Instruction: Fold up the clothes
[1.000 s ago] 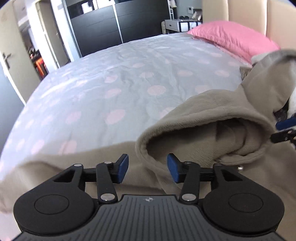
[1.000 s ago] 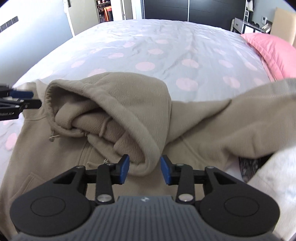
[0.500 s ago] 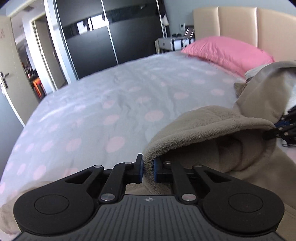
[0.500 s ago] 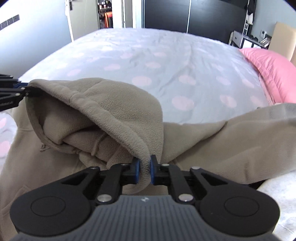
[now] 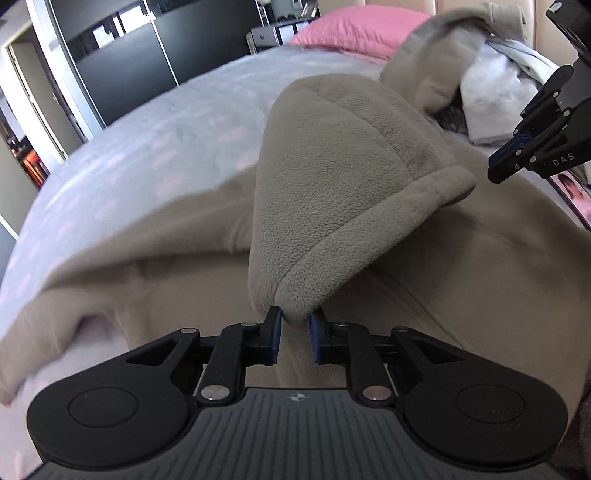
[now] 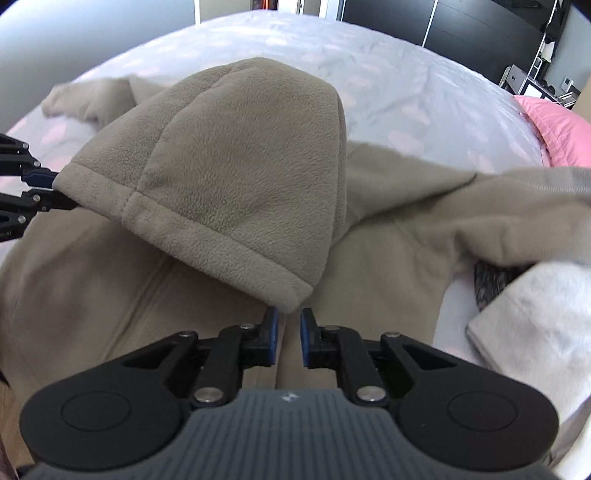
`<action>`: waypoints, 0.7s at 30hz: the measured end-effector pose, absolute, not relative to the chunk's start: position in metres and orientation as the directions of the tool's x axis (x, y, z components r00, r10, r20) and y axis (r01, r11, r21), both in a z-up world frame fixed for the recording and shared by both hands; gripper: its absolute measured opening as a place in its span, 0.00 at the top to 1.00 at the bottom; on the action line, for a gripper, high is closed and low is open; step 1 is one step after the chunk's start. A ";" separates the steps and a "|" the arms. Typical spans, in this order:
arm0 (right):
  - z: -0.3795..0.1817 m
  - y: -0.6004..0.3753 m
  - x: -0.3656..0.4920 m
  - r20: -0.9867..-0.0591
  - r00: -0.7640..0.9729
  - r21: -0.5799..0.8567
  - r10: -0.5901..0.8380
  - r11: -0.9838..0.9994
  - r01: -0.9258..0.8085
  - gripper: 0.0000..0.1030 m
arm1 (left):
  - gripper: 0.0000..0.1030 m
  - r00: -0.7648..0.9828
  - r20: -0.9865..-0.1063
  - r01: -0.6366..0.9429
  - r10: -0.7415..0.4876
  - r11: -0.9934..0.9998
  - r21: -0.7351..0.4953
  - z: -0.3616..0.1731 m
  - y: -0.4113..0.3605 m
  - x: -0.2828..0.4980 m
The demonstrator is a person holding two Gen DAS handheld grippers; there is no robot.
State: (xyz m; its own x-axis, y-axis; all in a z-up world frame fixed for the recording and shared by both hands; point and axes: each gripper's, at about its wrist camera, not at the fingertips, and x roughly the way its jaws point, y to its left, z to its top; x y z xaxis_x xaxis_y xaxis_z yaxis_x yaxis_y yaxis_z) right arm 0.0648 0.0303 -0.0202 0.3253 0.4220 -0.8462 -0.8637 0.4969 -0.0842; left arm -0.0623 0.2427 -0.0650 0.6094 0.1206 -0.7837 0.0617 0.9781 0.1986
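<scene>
A beige fleece hoodie point(image 5: 480, 266) lies spread on the bed, front up. Its hood point(image 5: 343, 177) is folded down over the chest and also shows in the right wrist view point(image 6: 229, 166). My left gripper point(image 5: 295, 326) is shut on one corner of the hood's hem. My right gripper point(image 6: 287, 325) has its jaws slightly apart, just below the other hem corner, with no cloth between them. The right gripper also shows at the right of the left wrist view point(image 5: 517, 162), and the left gripper at the left of the right wrist view point(image 6: 40, 192).
The bed has a grey cover with pink dots point(image 5: 147, 147). A pink pillow point(image 5: 354, 33) lies at the head. White and dark clothes point(image 6: 532, 306) are piled to the right of the hoodie. Dark wardrobes point(image 5: 122, 66) stand beyond the bed.
Both grippers closed on the hood's hem and carried the hood over and down onto the hoodie's chest. The right gripper's jaws have now parted and released the hem.
</scene>
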 end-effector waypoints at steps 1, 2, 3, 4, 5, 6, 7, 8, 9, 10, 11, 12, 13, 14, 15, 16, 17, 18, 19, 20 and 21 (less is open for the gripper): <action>-0.022 0.026 0.062 -0.849 0.325 -0.086 0.417 0.497 -0.864 0.86 | 0.87 0.606 -0.789 0.072 0.104 0.980 0.184 -0.065 0.242 -0.067; -0.022 0.022 0.060 -0.848 0.325 -0.083 0.419 0.501 -0.861 0.86 | 0.87 0.604 -0.791 0.079 0.094 0.981 0.176 -0.064 0.241 -0.072; -0.020 0.019 0.060 -0.845 0.327 -0.076 0.424 0.510 -0.857 0.86 | 0.87 0.605 -0.791 0.082 0.094 0.980 0.179 -0.063 0.240 -0.076; -0.018 0.017 0.061 -0.840 0.330 -0.068 0.430 0.521 -0.851 0.86 | 0.87 0.607 -0.789 0.081 0.094 0.980 0.180 -0.060 0.240 -0.079; -0.016 0.015 0.062 -0.836 0.334 -0.060 0.436 0.532 -0.845 0.86 | 0.87 0.613 -0.784 0.074 0.092 0.982 0.173 -0.058 0.241 -0.082; -0.014 0.013 0.064 -0.829 0.338 -0.054 0.444 0.540 -0.840 0.85 | 0.87 0.620 -0.780 0.066 0.085 0.985 0.159 -0.055 0.243 -0.083; -0.012 0.013 0.065 -0.822 0.343 -0.048 0.455 0.545 -0.837 0.81 | 0.86 0.627 -0.775 0.060 0.076 0.988 0.146 -0.051 0.246 -0.084; -0.009 0.013 0.067 -0.814 0.348 -0.043 0.465 0.550 -0.834 0.75 | 0.86 0.635 -0.770 0.059 0.068 0.989 0.136 -0.048 0.248 -0.082; -0.007 0.013 0.069 -0.806 0.351 -0.038 0.477 0.550 -0.834 0.61 | 0.82 0.643 -0.763 0.062 0.062 0.989 0.133 -0.045 0.249 -0.079; -0.004 0.015 0.071 -0.798 0.351 -0.035 0.489 0.544 -0.838 0.55 | 0.77 0.655 -0.754 0.067 0.056 0.989 0.132 -0.043 0.250 -0.075; -0.001 0.017 0.073 -0.790 0.352 -0.032 0.502 0.539 -0.842 0.55 | 0.73 0.669 -0.742 0.076 0.046 0.989 0.130 -0.040 0.250 -0.071; 0.001 0.020 0.076 -0.783 0.350 -0.031 0.514 0.530 -0.848 0.54 | 0.66 0.680 -0.733 0.091 0.030 0.988 0.125 -0.039 0.250 -0.066; 0.003 0.023 0.079 -0.777 0.346 -0.031 0.526 0.517 -0.855 0.49 | 0.57 0.687 -0.726 0.111 0.010 0.987 0.119 -0.038 0.250 -0.060; 0.004 0.026 0.082 -0.771 0.341 -0.031 0.538 0.503 -0.864 0.46 | 0.56 0.691 -0.723 0.130 -0.007 0.985 0.114 -0.039 0.249 -0.053; 0.004 0.030 0.085 -0.766 0.334 -0.028 0.549 0.490 -0.871 0.45 | 0.55 0.693 -0.721 0.143 -0.019 0.983 0.111 -0.040 0.248 -0.046; 0.003 0.034 0.089 -0.765 0.323 -0.022 0.556 0.480 -0.877 0.45 | 0.55 0.693 -0.720 0.150 -0.025 0.982 0.111 -0.042 0.247 -0.039; 0.002 0.037 0.094 -0.766 0.309 -0.009 0.563 0.472 -0.881 0.45 | 0.55 0.692 -0.721 0.153 -0.026 0.982 0.112 -0.044 0.246 -0.030; -0.001 0.040 0.097 -0.767 0.291 0.016 0.572 0.470 -0.883 0.45 | 0.55 0.690 -0.723 0.152 -0.025 0.982 0.111 -0.048 0.246 -0.022; -0.004 0.041 0.101 -0.766 0.273 0.044 0.582 0.471 -0.881 0.46 | 0.55 0.686 -0.727 0.144 -0.023 0.984 0.105 -0.052 0.247 -0.014; -0.008 0.043 0.105 -0.764 0.257 0.073 0.592 0.475 -0.877 0.48 | 0.55 0.682 -0.731 0.133 -0.025 0.987 0.090 -0.057 0.248 -0.008; -0.011 0.045 0.107 -0.764 0.239 0.097 0.599 0.473 -0.876 0.51 | 0.56 0.680 -0.733 0.124 -0.033 0.990 0.070 -0.061 0.250 -0.004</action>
State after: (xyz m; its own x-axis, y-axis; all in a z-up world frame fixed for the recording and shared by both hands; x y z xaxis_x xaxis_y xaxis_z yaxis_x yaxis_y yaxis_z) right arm 0.1067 0.0449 -0.0109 0.2390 0.5994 -0.7640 -0.8760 0.4726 0.0967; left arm -0.0041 0.2496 -0.0606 0.6798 -0.0335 -0.7326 0.1238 0.9899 0.0696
